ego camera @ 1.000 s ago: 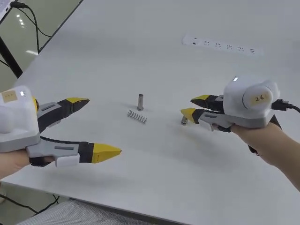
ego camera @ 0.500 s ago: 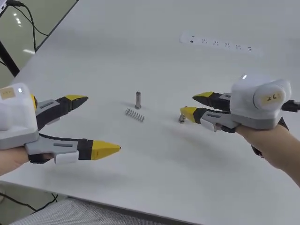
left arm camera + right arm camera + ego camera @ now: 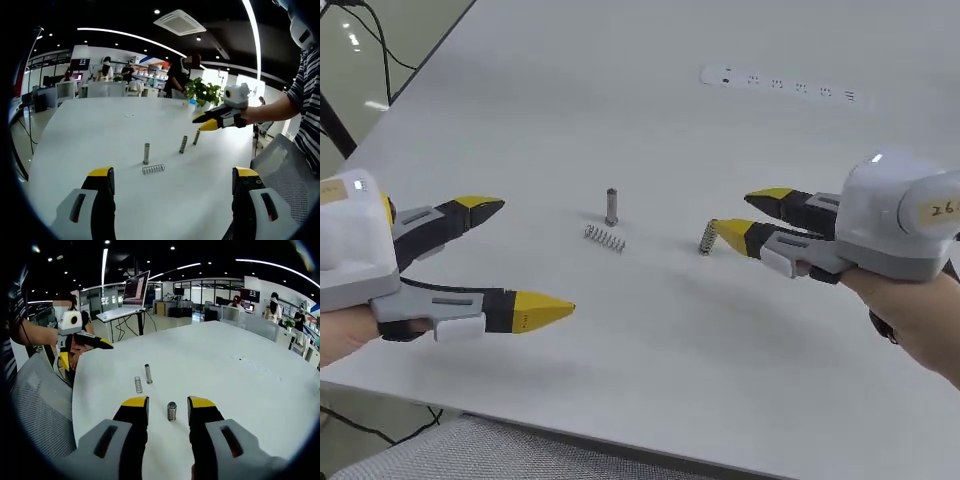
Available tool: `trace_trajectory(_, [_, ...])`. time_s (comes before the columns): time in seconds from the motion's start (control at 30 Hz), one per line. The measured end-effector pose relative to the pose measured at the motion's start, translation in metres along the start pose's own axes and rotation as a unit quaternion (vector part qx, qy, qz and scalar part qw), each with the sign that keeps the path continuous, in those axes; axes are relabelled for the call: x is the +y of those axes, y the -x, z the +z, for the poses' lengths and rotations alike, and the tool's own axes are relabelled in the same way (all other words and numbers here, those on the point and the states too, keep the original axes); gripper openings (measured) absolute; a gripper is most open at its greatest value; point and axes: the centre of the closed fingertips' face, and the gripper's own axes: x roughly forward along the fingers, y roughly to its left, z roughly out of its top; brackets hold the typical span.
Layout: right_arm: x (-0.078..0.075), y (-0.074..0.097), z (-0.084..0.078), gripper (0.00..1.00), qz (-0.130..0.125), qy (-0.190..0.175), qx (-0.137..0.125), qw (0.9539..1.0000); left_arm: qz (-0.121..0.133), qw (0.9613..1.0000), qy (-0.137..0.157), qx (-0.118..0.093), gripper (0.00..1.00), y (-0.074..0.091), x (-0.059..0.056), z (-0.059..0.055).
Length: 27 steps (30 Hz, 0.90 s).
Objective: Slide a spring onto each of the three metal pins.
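A bare metal pin [image 3: 612,206] stands upright mid-table, with a loose spring [image 3: 604,238] lying just in front of it. To the right stands a pin with a spring on it [image 3: 707,237]. My right gripper [image 3: 745,215] is open, its tips just right of that sprung pin, which shows a little ahead of the jaws in the right gripper view [image 3: 171,411]. My left gripper [image 3: 520,258] is wide open at the near left, well back from the bare pin [image 3: 146,153] and the loose spring [image 3: 153,169]. The left gripper view shows two spring-wrapped pieces [image 3: 183,144] [image 3: 196,136] under the right gripper [image 3: 212,120].
A white power strip [image 3: 775,87] lies at the far side of the white table [image 3: 650,340]. The table's left edge [image 3: 405,100] runs diagonally, with cables beyond it. A mesh chair [image 3: 470,450] sits at the near edge. People stand in the background.
My right gripper has drawn back a little to the right, away from the sprung pin. The left gripper has barely moved. The head camera has shifted slightly.
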Motion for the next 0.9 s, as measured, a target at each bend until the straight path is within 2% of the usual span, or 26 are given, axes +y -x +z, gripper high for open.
trace_trajectory(0.37, [0.003,0.01,-0.009,0.33,-0.001,-0.007,0.004,1.0,0.004,1.0,0.003,-0.004,0.97,0.002,0.001,0.002])
trace_trajectory(0.9, [0.025,0.009,-0.032,0.32,0.029,-0.014,0.032,0.999,0.006,1.0,0.006,-0.004,0.97,0.0,0.001,0.001])
